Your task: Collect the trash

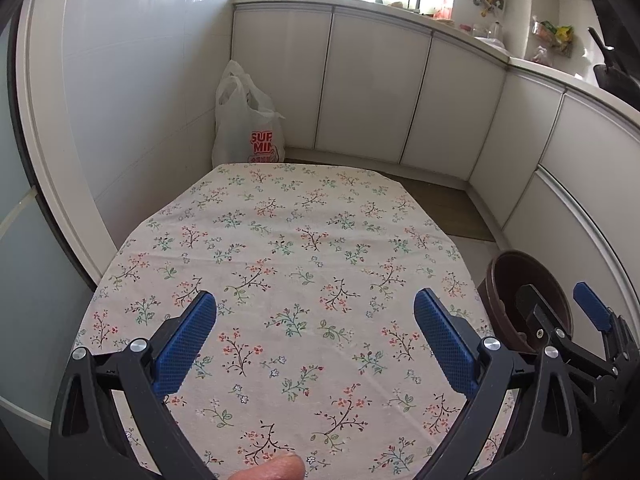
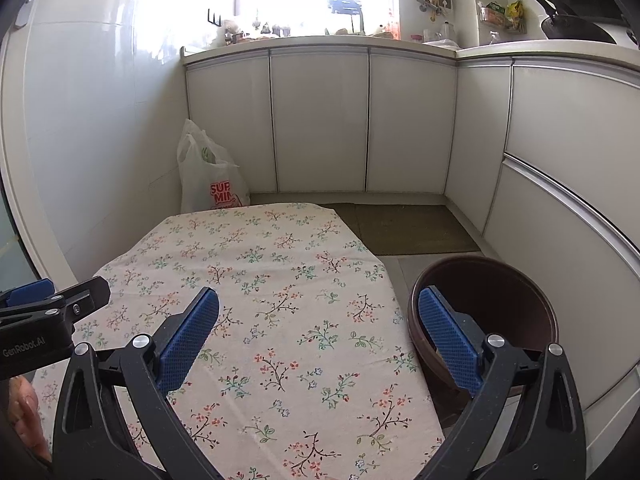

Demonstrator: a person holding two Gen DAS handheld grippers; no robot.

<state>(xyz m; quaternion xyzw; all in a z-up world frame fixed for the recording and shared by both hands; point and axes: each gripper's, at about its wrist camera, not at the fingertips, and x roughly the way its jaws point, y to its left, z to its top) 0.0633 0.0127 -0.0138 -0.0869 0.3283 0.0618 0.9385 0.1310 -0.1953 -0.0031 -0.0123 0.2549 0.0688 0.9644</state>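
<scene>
**Table bare of trash; both grippers empty beside the bin**

Far left, against the wall past the table's far edge, a white plastic bag (image 2: 210,178) with red lettering stands on the floor; its contents cannot be made out.

The table (image 1: 280,240), under a flowered cloth, shows no loose trash anywhere in either view. Judgement: the collecting looks complete or not begun, and the pictures do not settle which. Nothing remains on the cloth to pick up.

The left gripper (image 1: 315,338) hovers over the near part of the table, jaws spread wide, nothing between them.

The right gripper (image 2: 319,334) hangs at the table's right edge, likewise spread wide and empty. Its left finger is over the cloth; its right finger overlaps the rim of the bin.

Far right, the brown bin (image 2: 504,300) stands on the floor just beside the table. The visible part of its interior is dark and appears empty; the bottom is partly hidden.
</scene>
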